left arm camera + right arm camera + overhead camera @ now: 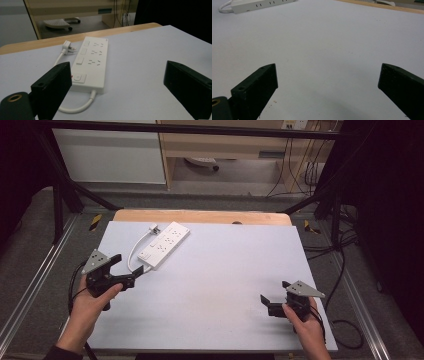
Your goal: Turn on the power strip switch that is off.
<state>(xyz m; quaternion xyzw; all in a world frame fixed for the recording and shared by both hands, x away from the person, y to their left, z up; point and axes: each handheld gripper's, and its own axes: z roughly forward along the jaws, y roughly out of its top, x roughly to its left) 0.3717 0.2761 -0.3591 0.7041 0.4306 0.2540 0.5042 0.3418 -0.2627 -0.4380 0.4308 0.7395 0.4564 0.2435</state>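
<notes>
Power strip: we see a white power strip (164, 245) lying flat on the bench (225, 285), toward the far left part; its sockets face up, so plugs could go in from above.
Cord and plug: its white cord (134, 255) loops out from the near end and curls back to the plug (153, 228), which lies on the bench just beside the far end of the strip; the plug is not in any socket.
Left hand-held gripper: our left hand-held gripper (131, 270) sits just in front of the near end of the strip, close to the cord loop; its jaws stand wide apart and hold nothing; we think it waits here because the strip is the thing we are going for.
Right hand-held gripper: our right hand-held gripper (265, 302) rests low on the near right side, well apart from the strip; its jaws are wide apart too, with only bare bench between them; we guess it stays back to leave room.
Containers: we see no box, bowl or tray on the bench; the sockets are the only holes, and all look empty.
</notes>
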